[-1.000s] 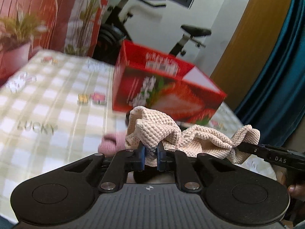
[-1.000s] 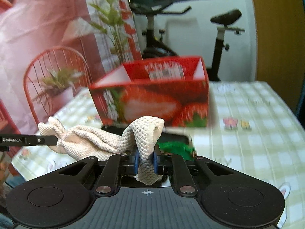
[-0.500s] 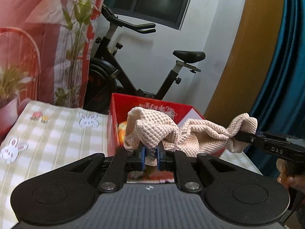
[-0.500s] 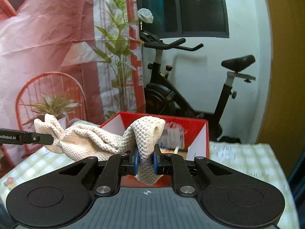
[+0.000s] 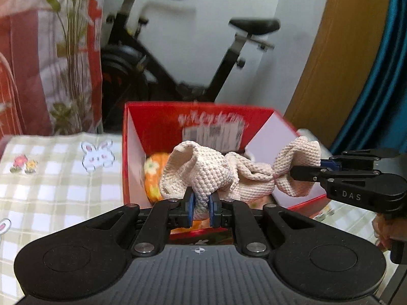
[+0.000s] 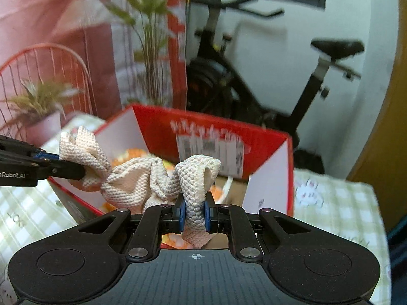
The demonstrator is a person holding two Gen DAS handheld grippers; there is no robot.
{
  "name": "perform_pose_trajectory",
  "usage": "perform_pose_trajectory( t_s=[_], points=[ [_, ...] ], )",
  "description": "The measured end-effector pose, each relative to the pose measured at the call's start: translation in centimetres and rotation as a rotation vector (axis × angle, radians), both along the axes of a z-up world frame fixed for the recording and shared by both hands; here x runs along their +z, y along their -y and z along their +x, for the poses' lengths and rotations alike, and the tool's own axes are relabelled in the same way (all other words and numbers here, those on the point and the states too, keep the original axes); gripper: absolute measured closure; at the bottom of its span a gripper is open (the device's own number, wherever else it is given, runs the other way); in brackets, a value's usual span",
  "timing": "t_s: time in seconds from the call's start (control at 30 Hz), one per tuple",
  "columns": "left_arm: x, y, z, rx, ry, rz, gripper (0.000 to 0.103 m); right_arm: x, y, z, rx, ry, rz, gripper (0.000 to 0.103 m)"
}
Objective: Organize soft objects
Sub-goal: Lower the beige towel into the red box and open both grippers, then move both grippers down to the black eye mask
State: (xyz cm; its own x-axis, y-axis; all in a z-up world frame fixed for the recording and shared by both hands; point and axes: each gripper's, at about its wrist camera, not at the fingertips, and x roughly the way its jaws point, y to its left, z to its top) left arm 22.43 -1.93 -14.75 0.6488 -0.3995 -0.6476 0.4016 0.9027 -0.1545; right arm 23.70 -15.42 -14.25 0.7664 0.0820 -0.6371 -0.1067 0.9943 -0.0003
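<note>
A beige waffle-knit cloth (image 5: 216, 175) hangs stretched between both grippers, above the open red strawberry box (image 5: 157, 117). My left gripper (image 5: 202, 209) is shut on one end of it. My right gripper (image 6: 194, 213) is shut on the other end of the cloth (image 6: 195, 180). In the left wrist view the right gripper (image 5: 307, 170) comes in from the right, pinching its bunched corner. In the right wrist view the left gripper (image 6: 57, 161) comes in from the left. Inside the box (image 6: 267, 137) lies an orange flowered soft thing (image 5: 152, 175).
The box stands on a table with a green checked cloth (image 5: 51, 183) printed with rabbits. Behind it are an exercise bike (image 5: 178, 58), a tall plant (image 6: 150, 50), a red wire chair (image 6: 45, 71) and a potted plant (image 6: 40, 106). A blue curtain (image 5: 376, 76) hangs on the right.
Both grippers have carried the cloth forward and up, from in front of the box to over its open top. The box's inside now shows below the cloth. Both grips are unchanged.
</note>
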Motion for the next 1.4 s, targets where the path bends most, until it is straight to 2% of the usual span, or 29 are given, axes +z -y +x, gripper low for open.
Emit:
perform_pose_trajectory(
  t_s=[0.1,0.2,0.33,0.47,0.53,0.63,0.67,0.77,0.87,1.1,1.4],
  points=[
    [-1.5,0.5,1.1,0.004,-0.056,0.025,0.091,-1.4,0.3,1.3,-0.030,-0.057,0.032,0.090],
    [-2.6,1.3,2.1,0.007,-0.070,0.059,0.091,-2.7,0.7,2.2,-0.071,-0.103,0.076,0.089],
    [-3.1,1.8,2.7,0.008,-0.081,0.068,0.090,-3.8,1.2,2.6,-0.099,-0.116,0.081,0.089],
    [-3.2,2.2,2.8,0.006,-0.069,0.099,0.087,-3.9,1.1,2.7,-0.112,-0.111,0.068,0.083],
    [-2.9,2.3,2.7,0.000,-0.053,0.112,0.077,-3.6,1.1,2.6,-0.121,-0.095,0.057,0.076],
    [-2.2,2.0,2.2,-0.004,-0.030,0.102,0.048,-3.0,1.0,1.8,-0.125,-0.060,0.035,0.072],
    [-1.9,1.9,2.0,0.002,-0.020,0.100,0.042,-2.7,1.0,1.5,-0.131,-0.048,0.029,0.068],
    [-0.8,1.4,1.1,0.014,0.020,0.087,0.030,-1.8,1.0,0.4,-0.137,0.000,0.035,0.061],
    [0.5,0.5,-0.2,0.027,0.059,0.065,0.022,-0.9,0.8,-1.0,-0.126,0.056,0.054,0.057],
    [2.3,-1.2,-3.9,0.033,0.113,0.047,0.022,0.4,-0.1,-4.6,-0.093,0.127,0.067,0.056],
    [0.8,-2.6,-7.1,0.025,0.073,0.035,0.022,-0.5,-2.3,-7.8,-0.036,0.142,0.061,0.056]
  ],
)
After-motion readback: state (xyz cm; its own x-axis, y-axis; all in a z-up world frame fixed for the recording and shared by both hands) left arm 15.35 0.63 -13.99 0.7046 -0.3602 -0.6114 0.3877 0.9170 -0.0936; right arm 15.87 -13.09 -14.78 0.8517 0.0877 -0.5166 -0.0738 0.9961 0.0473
